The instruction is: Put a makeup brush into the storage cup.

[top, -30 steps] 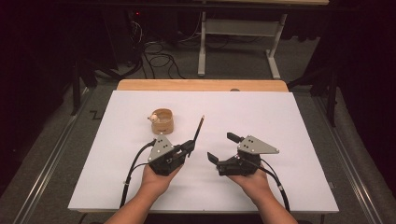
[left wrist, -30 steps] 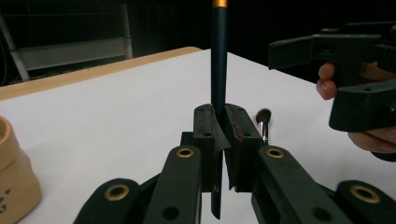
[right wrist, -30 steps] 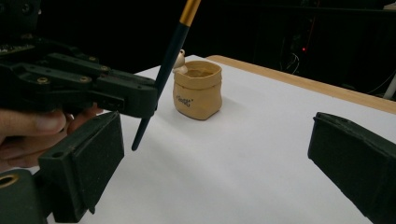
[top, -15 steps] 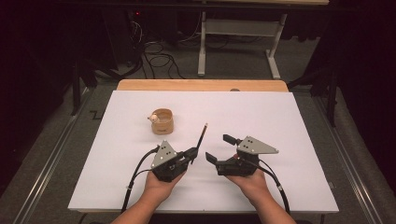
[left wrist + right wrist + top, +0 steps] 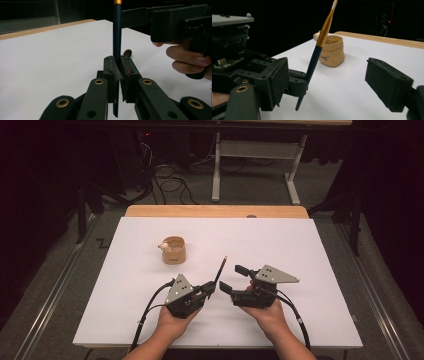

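Dark-blue, gold-ferruled paintbrush stays clamped in your left gripper, tip toward one o'clock, while your empty right gripper has just been narrowing beside it, likely preparing a handover.

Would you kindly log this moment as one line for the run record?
left tool: shut on paintbrush, tilted, above table | right tool: open, closing, nothing between jaws | tan pot: apart, behind

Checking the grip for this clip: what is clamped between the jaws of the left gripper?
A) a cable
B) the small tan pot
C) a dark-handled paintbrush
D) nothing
C: in the left gripper view the jaws of the left gripper are closed on the dark handle of the paintbrush, while the tan pot stands apart on the table.
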The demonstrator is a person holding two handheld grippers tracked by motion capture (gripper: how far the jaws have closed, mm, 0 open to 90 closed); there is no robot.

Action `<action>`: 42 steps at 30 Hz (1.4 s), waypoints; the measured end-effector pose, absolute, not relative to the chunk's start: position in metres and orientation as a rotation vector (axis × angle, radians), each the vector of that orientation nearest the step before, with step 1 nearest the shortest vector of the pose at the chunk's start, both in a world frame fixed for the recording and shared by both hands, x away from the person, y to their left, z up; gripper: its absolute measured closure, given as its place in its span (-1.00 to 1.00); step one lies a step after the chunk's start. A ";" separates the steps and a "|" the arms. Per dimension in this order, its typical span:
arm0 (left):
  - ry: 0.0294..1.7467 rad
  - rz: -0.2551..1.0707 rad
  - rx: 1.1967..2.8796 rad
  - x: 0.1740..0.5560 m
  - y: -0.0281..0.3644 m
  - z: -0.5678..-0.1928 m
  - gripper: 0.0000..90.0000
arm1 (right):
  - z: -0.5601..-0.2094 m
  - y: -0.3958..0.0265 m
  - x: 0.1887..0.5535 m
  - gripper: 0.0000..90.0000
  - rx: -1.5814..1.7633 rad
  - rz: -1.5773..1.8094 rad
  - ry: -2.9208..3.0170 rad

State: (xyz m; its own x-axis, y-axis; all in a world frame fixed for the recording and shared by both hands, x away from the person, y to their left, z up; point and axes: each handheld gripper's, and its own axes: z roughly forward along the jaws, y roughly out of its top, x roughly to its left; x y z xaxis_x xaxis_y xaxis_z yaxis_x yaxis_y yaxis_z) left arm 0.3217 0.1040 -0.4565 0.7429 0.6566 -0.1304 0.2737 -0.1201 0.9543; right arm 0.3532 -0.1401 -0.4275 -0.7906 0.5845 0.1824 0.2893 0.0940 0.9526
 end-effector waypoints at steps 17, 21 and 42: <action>0.721 0.372 1.719 0.317 0.096 -0.460 0.86 | -0.426 -0.143 0.357 -0.06 0.915 1.880 2.133; 0.715 0.369 1.720 0.316 0.095 -0.460 0.86 | -0.427 -0.145 0.357 0.04 0.935 1.916 2.131; 0.700 0.366 1.727 0.314 0.092 -0.461 0.86 | -0.427 -0.147 0.358 0.42 0.977 1.955 2.135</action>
State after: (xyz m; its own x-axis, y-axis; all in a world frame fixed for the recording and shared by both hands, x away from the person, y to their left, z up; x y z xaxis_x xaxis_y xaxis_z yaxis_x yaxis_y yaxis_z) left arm 0.3138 0.0920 -0.4606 0.7711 0.6259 -0.1173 0.2611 -0.1427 0.9547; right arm 0.3583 -0.1471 -0.4266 -0.7922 0.5011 0.3482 0.3907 -0.0217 0.9203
